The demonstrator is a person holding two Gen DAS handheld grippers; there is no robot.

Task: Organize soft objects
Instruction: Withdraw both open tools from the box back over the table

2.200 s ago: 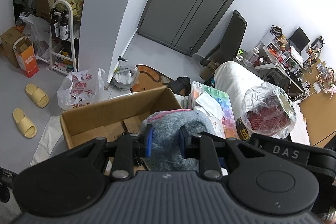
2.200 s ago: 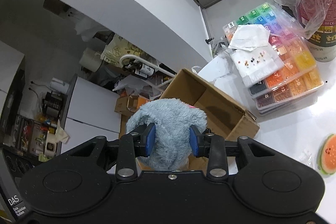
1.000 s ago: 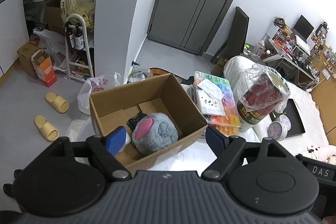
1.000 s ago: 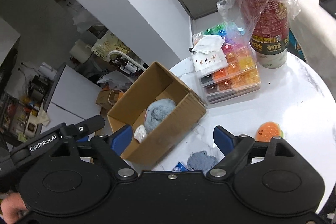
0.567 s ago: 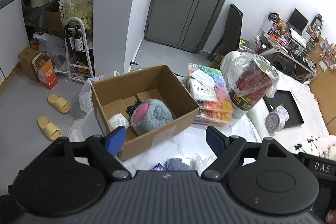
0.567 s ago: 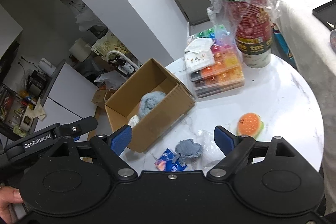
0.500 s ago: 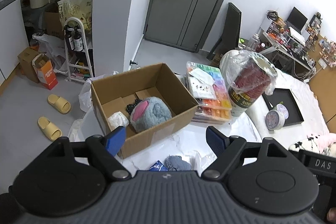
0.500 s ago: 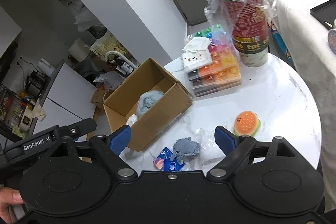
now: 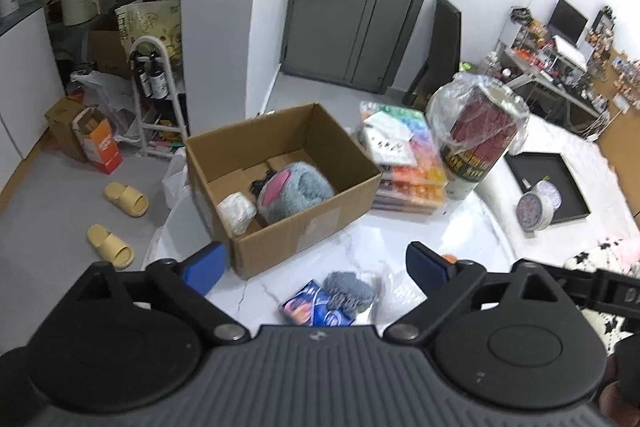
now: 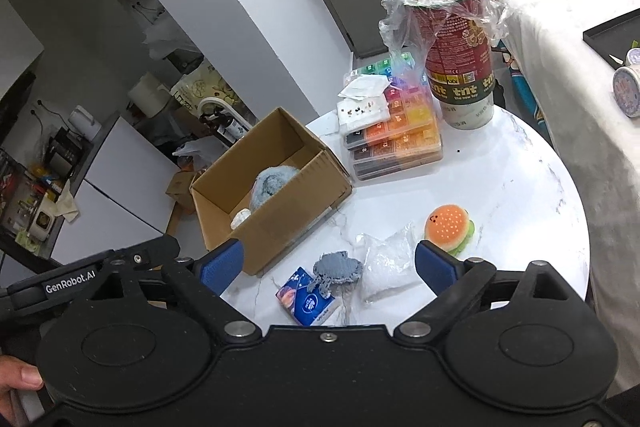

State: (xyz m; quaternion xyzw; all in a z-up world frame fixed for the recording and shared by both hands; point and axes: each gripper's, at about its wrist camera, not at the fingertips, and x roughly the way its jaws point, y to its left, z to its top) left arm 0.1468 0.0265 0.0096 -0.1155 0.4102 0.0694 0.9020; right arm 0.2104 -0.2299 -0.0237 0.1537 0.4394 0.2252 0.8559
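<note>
An open cardboard box (image 9: 304,227) (image 10: 288,219) stands on the round white table (image 10: 520,195). Inside lie a grey-blue plush toy (image 9: 296,191) (image 10: 274,183) with a pink patch and a small white soft lump (image 9: 236,213). In front of the box lie a grey knitted piece (image 10: 338,267) (image 9: 348,291), a blue tissue pack (image 10: 306,301) (image 9: 312,309), a clear bag of white filling (image 10: 386,267) and a burger-shaped squishy (image 10: 448,227). My left gripper (image 9: 316,267) and right gripper (image 10: 328,263) are both open and empty, held above the table's near side.
A stack of coloured bead organiser cases (image 10: 396,139) and a tall red tub wrapped in plastic (image 10: 456,59) stand behind the box. A white-covered bed with a black tray (image 9: 548,183) lies to the right. Floor clutter, slippers (image 9: 126,199) and a rack are to the left.
Both grippers let go of the plush toy, which now lies in the box. Both opened wide and drew back and up, so the loose items on the table's near side came into view.
</note>
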